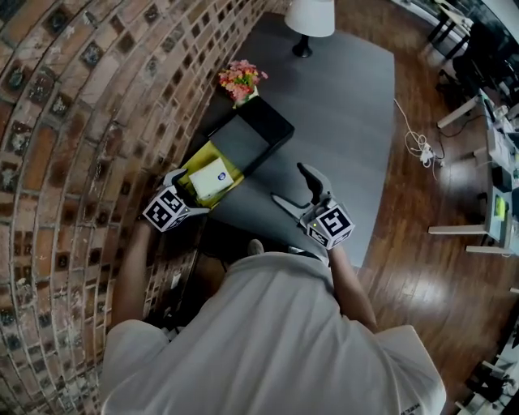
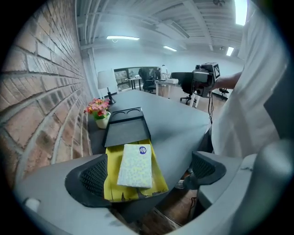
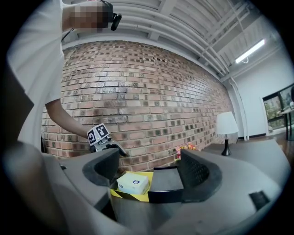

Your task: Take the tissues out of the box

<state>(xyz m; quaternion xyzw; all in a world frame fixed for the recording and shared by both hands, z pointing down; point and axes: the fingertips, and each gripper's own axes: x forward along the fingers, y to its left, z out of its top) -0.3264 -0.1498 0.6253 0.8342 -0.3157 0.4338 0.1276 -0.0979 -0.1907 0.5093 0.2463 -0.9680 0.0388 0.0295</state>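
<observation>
A white tissue pack [image 1: 211,178] with a blue round mark lies on a yellow box panel [image 1: 229,168] at the table's near end, next to the brick wall. Beyond it adjoins a black tray-like box part [image 1: 253,134]. My left gripper [image 1: 188,193] hangs just over the pack's near end, pointing down at it, open. In the left gripper view the pack [image 2: 135,166] lies between and beyond the wide jaws, untouched. My right gripper [image 1: 290,183] is held level to the right of the box, open and empty. Its own view shows the pack [image 3: 133,182] and the left gripper [image 3: 108,146].
A small pot of flowers [image 1: 240,81] stands by the wall behind the black tray. A white lamp [image 1: 308,24] is at the table's far end. The grey table [image 1: 340,121] stretches to the right. A cable [image 1: 418,146] lies on the wooden floor.
</observation>
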